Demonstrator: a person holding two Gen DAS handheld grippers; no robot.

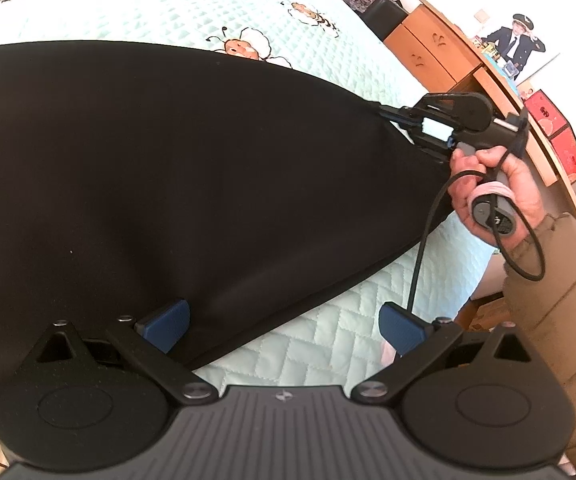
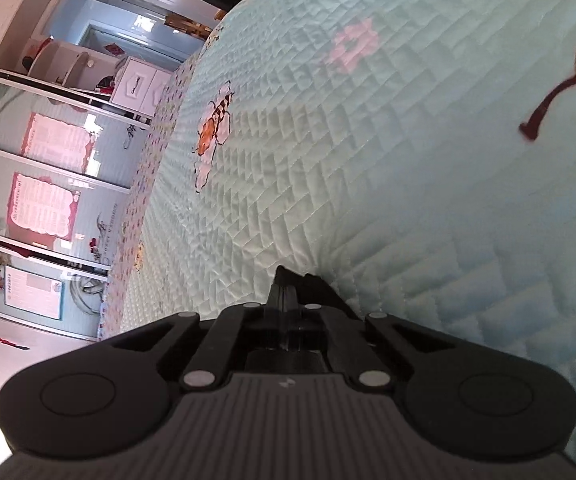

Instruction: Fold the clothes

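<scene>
Black garment [image 1: 168, 168] lies spread flat on the quilted bedspread [image 1: 327, 344]. Looks soft, light and limp, so take it at corners or hems. Right gripper [image 1: 383, 114] is clamped on the garment's far corner. Left gripper [image 1: 284, 330] gapes wide at the garment's near edge, gripping nothing.

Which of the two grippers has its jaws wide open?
The left gripper: its blue pads stand far apart over the black garment's edge. The right gripper is shut on the garment's corner.

Plain black garment [image 1: 160, 168] spread flat across quilted mint bedspread [image 1: 327, 344]
</scene>
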